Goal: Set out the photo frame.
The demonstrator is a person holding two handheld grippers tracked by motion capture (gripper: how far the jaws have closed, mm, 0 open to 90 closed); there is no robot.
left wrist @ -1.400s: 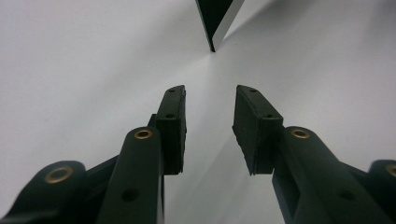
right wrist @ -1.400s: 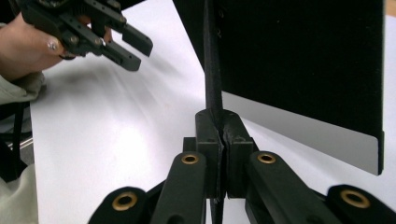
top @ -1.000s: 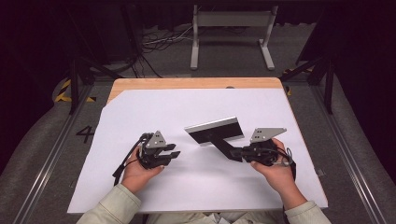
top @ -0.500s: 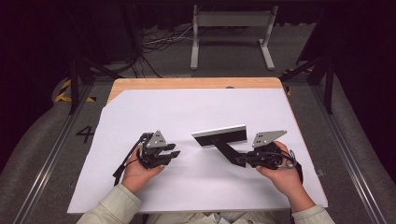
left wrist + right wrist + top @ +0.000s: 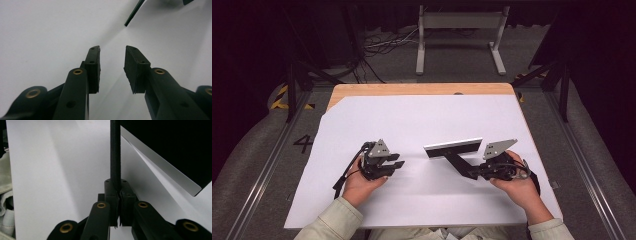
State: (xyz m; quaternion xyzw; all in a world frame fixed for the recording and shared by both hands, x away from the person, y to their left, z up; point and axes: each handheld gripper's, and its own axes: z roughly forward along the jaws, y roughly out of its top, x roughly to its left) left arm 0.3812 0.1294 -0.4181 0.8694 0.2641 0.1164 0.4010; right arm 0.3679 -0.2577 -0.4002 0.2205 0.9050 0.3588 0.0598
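My right gripper (image 5: pixel 473 173) is shut on the thin black handle (image 5: pixel 458 161) of a flat tool. The tool's blade, with a pale strip (image 5: pixel 453 146) along its top, stands tilted on the white sheet (image 5: pixel 422 120) right of centre. In the right gripper view the black handle (image 5: pixel 115 157) rises straight from between the closed pads (image 5: pixel 111 195), and the dark blade with its pale edge (image 5: pixel 162 167) fills the upper right. My left gripper (image 5: pixel 398 166) rests left of centre, open and holding nothing. In the left gripper view its pads (image 5: pixel 92 65) stand apart over bare sheet, and the tool's dark tip (image 5: pixel 133 13) shows far off.
The white sheet covers most of a wooden table (image 5: pixel 412 90). Beyond the far edge stand a pale metal frame (image 5: pixel 459 35) and loose cables (image 5: pixel 382 47) on the floor. Rails (image 5: pixel 267 165) run along both sides of the table.
The right hand has shifted the tool slightly to the right and toward the person, and the blade has changed its tilt. The left hand has stayed put.
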